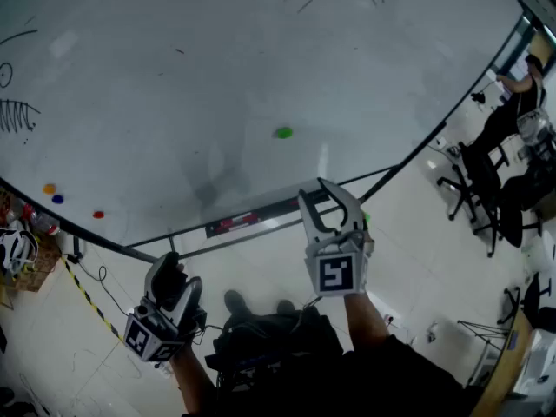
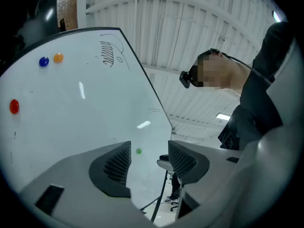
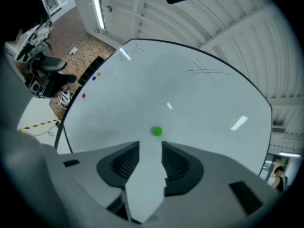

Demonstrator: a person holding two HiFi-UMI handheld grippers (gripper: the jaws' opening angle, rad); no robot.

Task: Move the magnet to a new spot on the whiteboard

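Two empty claws: left claw (image 2: 149,150) spread wide, right claw (image 3: 151,147) spread, just short of green magnet (image 3: 156,131).

In the head view, the whiteboard (image 1: 261,68) is running off the top and left edges, and a black scribble (image 1: 17,115) on it is getting cut by the left edge. The right gripper (image 1: 315,191) is covering part of the ledge (image 1: 239,223) under the board. A person (image 1: 514,102) far to the right is looking too small to make out well. In the left gripper view, the green magnet (image 2: 138,151) is showing only as a tiny dot.
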